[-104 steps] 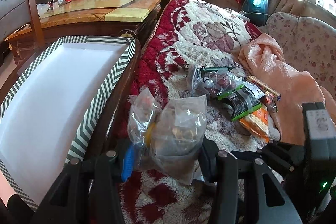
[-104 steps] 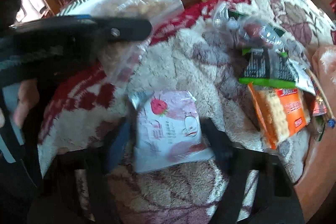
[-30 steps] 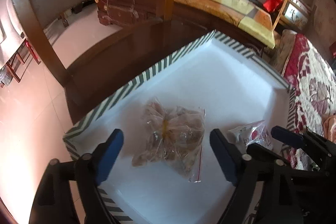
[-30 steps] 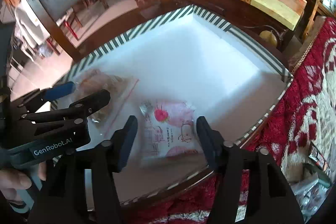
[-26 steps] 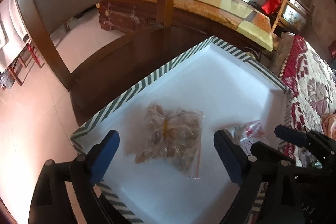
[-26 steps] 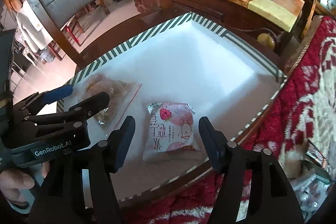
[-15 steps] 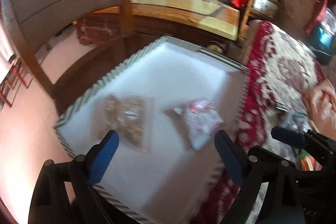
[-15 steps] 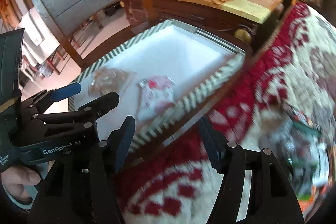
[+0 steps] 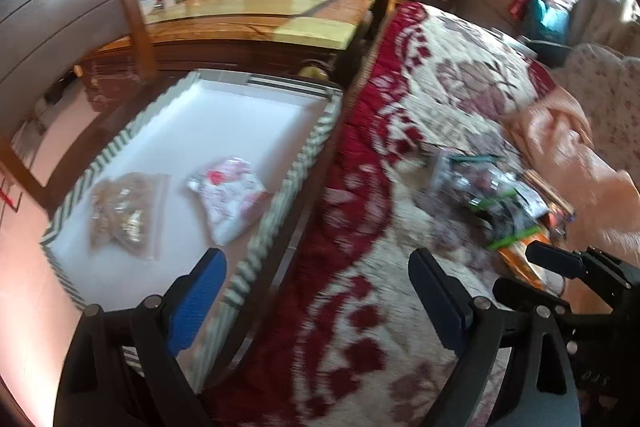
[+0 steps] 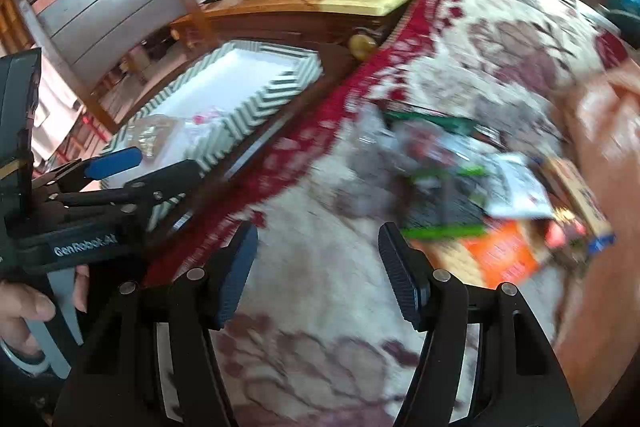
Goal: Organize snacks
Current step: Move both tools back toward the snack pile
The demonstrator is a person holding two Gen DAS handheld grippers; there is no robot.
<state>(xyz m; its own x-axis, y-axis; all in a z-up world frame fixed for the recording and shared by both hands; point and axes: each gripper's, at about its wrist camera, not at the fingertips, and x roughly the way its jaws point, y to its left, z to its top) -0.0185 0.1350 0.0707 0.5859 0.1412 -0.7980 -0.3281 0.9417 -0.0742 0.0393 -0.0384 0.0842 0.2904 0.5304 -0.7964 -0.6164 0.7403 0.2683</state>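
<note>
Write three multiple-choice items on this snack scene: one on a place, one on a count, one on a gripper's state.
1. Where does the pink strawberry packet lie?
A. In the white tray
B. On the blanket
C. Between gripper fingers

2. How many snack bags are in the tray?
A. None
B. Two
C. Five

3. The left gripper is:
A. Shut on a bag
B. Open, empty
C. Out of view

Key: 1 A, it rests on the tray floor beside the clear nut bag; 2 B, only those two; 3 B, its jaws stand wide with only rug and tray rim behind.
</note>
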